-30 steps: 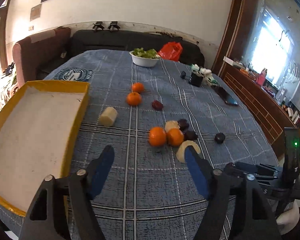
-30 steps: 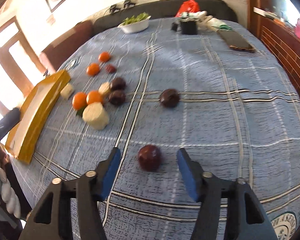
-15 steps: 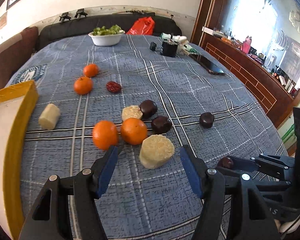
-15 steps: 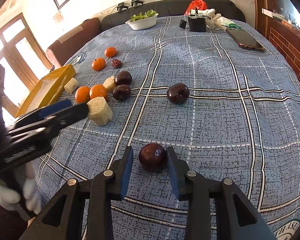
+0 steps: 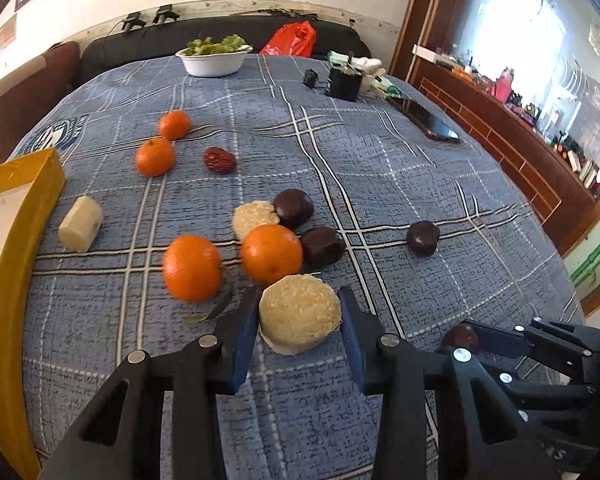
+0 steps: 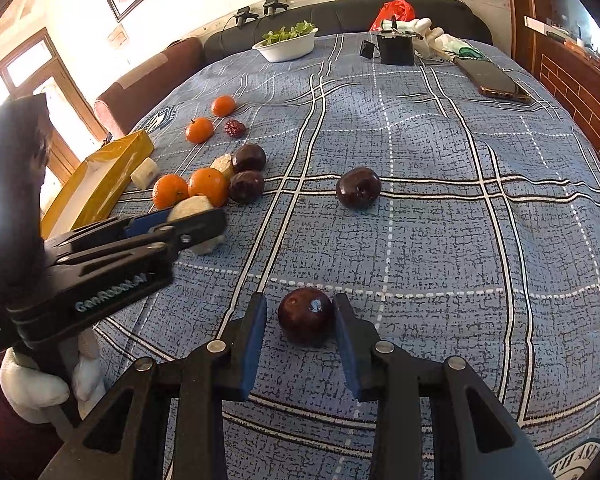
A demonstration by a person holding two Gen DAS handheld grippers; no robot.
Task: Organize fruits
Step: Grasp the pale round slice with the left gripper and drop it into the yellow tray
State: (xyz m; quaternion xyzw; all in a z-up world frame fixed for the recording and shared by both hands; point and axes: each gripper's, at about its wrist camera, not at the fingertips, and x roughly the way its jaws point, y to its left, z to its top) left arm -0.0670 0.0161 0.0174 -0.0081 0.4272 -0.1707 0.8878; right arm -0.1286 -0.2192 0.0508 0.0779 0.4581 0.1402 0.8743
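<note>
"genrobot.ai" in pale letters on the left gripper [image 6: 196,222] body.

Left claw [image 5: 298,330] and right claw [image 6: 300,326] both low, jaws narrowly parted.

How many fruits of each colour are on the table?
Oranges: 4
Dark purple fruits: 4
Pale chunks: 3
Wrinkly red fruit: 1
Total: 12
</note>
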